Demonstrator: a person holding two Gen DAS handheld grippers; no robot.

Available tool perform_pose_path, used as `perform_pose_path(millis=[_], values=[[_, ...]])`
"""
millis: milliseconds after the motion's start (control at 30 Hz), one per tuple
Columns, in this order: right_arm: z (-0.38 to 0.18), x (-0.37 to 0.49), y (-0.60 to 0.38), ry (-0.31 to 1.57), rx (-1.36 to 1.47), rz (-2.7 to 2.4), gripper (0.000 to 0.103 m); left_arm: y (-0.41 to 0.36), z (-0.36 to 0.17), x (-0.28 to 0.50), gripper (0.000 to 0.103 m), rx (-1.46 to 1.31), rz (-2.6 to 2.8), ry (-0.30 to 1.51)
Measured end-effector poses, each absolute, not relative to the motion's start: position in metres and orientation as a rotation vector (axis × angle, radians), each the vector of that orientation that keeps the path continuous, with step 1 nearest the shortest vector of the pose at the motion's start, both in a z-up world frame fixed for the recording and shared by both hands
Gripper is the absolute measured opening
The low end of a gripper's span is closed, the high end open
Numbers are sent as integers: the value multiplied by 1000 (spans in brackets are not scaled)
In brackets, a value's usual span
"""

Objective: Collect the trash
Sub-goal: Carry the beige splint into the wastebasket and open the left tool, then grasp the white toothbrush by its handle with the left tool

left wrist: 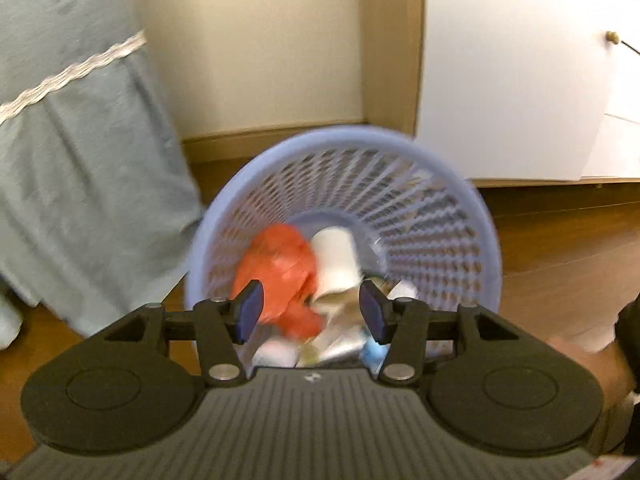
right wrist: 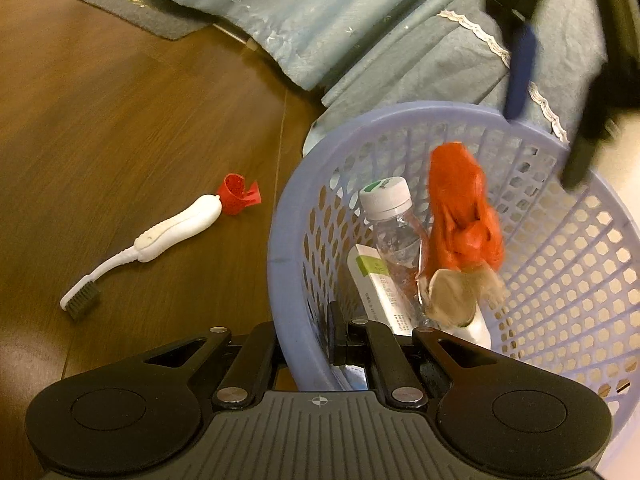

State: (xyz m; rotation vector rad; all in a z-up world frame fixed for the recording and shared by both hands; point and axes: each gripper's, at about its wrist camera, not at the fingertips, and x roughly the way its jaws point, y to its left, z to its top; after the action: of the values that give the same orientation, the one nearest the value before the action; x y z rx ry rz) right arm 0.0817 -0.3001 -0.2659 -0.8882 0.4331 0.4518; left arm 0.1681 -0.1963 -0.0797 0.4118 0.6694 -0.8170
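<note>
Lavender mesh basket (right wrist: 472, 120) rim is clamped by right gripper (right wrist: 338, 322). Left gripper (left wrist: 311, 312) jaws are parted, empty, above orange bag (left wrist: 276, 268) and paper cup (left wrist: 336, 260).

L gripper (left wrist: 311, 312) agape, R gripper (right wrist: 338, 330) prob clamped

1. The floor (right wrist: 120, 92) is dark brown wood laid in boards, with a warm sheen.
2. A cream wall (left wrist: 256, 40) rises at the back of the left wrist view, with a wooden skirting board (left wrist: 264, 140) along its foot.
3. A light wooden upright (left wrist: 392, 40) stands beside that wall.
4. Next to it is a white cabinet (left wrist: 512, 72) with a small brass knob (left wrist: 611, 36).
5. A pale blue-green bed cover (left wrist: 80, 184) edged with white braid (left wrist: 72, 72) hangs down to the floor.
6. A grey mat (right wrist: 132, 12) lies flat by the bedding.
</note>
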Motion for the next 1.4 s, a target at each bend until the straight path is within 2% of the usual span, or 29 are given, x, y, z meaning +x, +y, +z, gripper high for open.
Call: perform_pose_path(millis=[467, 767, 967, 1100, 1333, 1400], values=[[-267, 83, -297, 434, -901, 454, 2, -73, -156, 161, 48, 383, -470, 886], [-268, 84, -297, 431, -903, 456, 2, -73, -190, 160, 48, 351, -444, 920], [-266, 82, -298, 433, -896, 451, 2, -87, -223, 154, 48, 249, -440, 1021], [-266, 82, -298, 434, -895, 451, 2, -106, -244, 143, 41, 266, -497, 1059], [-266, 82, -298, 434, -896, 450, 2, -128, -268, 148, 37, 337, -549, 1089], [-266, 82, -297, 435, -895, 450, 2, -130, -273, 149, 32, 358, -559, 1098]])
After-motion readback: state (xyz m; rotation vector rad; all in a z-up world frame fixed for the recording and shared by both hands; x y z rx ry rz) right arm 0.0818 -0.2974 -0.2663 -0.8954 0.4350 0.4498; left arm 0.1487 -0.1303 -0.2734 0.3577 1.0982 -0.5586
